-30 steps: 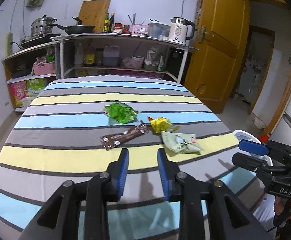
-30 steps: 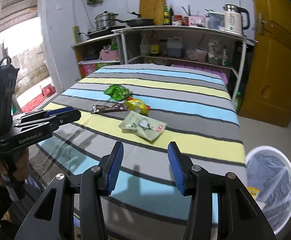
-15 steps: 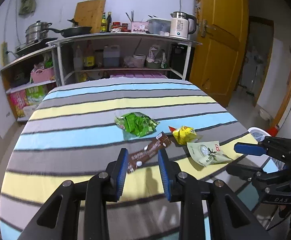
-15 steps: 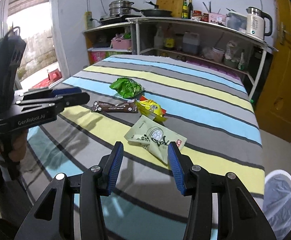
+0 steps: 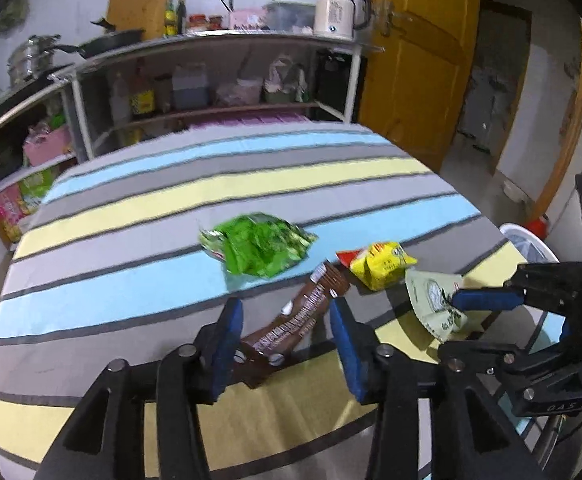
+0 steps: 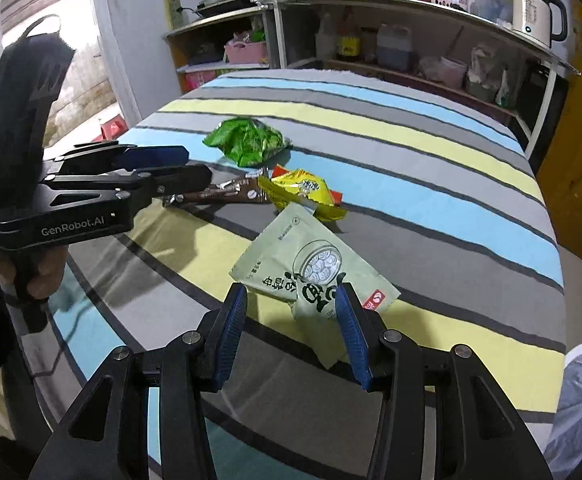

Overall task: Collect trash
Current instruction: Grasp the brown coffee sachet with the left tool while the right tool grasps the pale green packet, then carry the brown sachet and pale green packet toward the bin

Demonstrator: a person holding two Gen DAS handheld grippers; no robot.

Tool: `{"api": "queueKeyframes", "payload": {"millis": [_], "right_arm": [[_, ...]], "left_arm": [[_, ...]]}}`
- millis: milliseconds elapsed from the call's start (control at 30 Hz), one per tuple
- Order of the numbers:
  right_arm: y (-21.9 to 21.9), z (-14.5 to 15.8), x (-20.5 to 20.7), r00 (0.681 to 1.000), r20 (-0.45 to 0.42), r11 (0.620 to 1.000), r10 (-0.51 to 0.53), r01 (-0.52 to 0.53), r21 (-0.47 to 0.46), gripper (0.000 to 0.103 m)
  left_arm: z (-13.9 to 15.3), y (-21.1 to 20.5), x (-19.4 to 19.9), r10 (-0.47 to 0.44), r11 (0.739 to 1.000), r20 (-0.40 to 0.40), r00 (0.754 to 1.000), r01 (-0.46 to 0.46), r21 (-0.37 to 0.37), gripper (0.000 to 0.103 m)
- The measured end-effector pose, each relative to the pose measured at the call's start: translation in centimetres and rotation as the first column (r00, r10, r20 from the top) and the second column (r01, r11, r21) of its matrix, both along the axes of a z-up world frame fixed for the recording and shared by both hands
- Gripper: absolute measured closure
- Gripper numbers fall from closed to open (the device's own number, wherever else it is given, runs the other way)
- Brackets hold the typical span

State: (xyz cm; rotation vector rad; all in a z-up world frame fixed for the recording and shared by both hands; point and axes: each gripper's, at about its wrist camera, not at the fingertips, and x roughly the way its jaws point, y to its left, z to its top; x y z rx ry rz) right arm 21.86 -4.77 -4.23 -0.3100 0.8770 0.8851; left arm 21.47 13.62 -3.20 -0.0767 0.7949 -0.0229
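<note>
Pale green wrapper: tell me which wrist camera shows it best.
The right wrist view. There the pale green wrapper lies nearly whole and sharp, its near corner between the open right hand-held gripper. The left wrist view shows only part of it, small at the edge, crossed by that gripper's finger.

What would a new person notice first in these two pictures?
Four crumpled snack wrappers lie together on the striped tablecloth: a green foil bag farthest, then a brown bar wrapper and a yellow packet, and a pale green pouch nearest. The left gripper, jaws just opened, frames the brown wrapper; the right gripper frames the pouch.
</note>
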Motion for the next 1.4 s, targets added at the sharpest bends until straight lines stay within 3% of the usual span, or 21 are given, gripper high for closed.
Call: {"api": "queueKeyframes", "payload": {"millis": [67, 133, 200, 300, 400, 500, 1067, 1400], "right_arm": [[0.1, 0.0, -0.2, 1.0, 0.018, 1.0, -0.003, 0.003, -0.016, 0.074], [-0.1, 0.1, -0.3, 1.0, 0.023, 1.0, -0.01, 0.01, -0.021, 0.083], [-0.5, 0.1, -0.1, 1.0, 0.012, 1.0, -0.019, 0.019, -0.008, 0.085], [-0.9, 0.4, -0.4, 1.0, 0.018, 1.0, -0.026, 0.026, -0.001, 0.087], [-1.2, 0.6, -0.7, 0.999, 0.024, 0.999, -0.035, 0.035, 0.008, 0.088], [-1.8, 0.6, -1.1, 0.999, 0.019, 0.999, -0.049, 0.049, 0.02, 0.093], [-5.2, 2.0, -2.6, 0.99, 0.018, 0.986, -0.14, 0.138, 0.096, 0.097], [-6.7, 2.9, -3.1, 0.983, 0.028, 0.976, -0.183, 0.178, 0.127, 0.097]], "left_arm": [[-0.4, 0.0, 0.4, -0.009, 1.0, -0.025, 1.0, 0.009, -0.008, 0.056], [-1.0, 0.0, 0.9, -0.008, 1.0, -0.061, 0.998, 0.008, -0.007, 0.054], [-1.6, -0.1, 1.2, 0.008, 1.0, -0.099, 0.995, -0.007, 0.013, 0.054], [-1.5, -0.8, 0.7, 0.013, 0.998, -0.092, 0.996, -0.007, 0.056, 0.056], [-1.6, -1.5, 0.3, 0.026, 0.994, -0.09, 0.996, -0.016, 0.108, 0.076], [-1.5, -2.2, -0.3, 0.044, 0.991, -0.082, 0.996, -0.033, 0.132, 0.081], [1.0, -4.7, -5.5, 0.129, 0.991, 0.02, 0.991, -0.13, 0.037, 0.082], [2.5, -6.1, -6.8, 0.124, 0.992, 0.058, 0.991, -0.125, 0.019, 0.082]]}}
